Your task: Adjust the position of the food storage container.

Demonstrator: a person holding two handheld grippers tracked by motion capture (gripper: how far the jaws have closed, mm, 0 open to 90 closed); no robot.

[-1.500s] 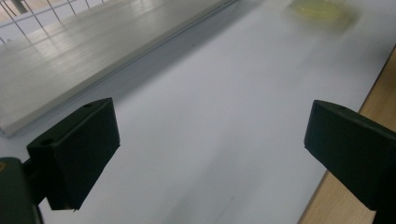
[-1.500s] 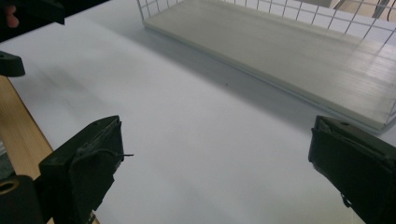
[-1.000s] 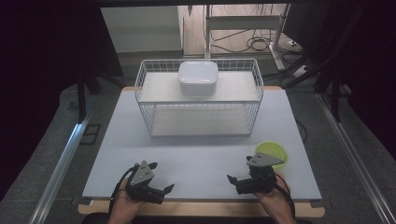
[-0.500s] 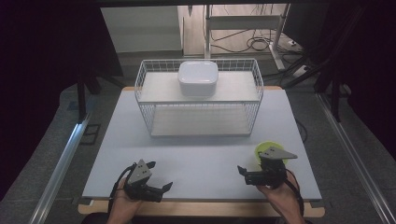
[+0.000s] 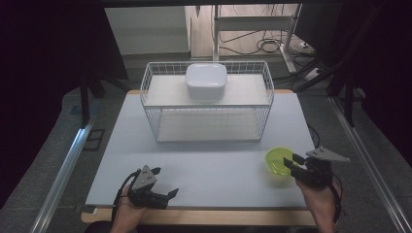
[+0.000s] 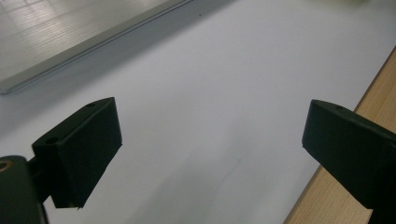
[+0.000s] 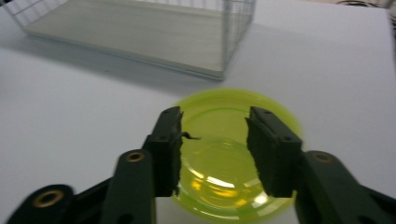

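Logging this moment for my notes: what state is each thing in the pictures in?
Round yellow-green plastic bowl: upright on the table, looks empty.
White rounded container: on the rack's top shelf.
White wire rack: upright, lower shelf bare.
Right hand-held gripper: jaws just closing, over the bowl, pads apart.
Left hand-held gripper: open, nothing between.

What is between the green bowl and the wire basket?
Nothing: the high view shows bare table between the green bowl and the wire basket.
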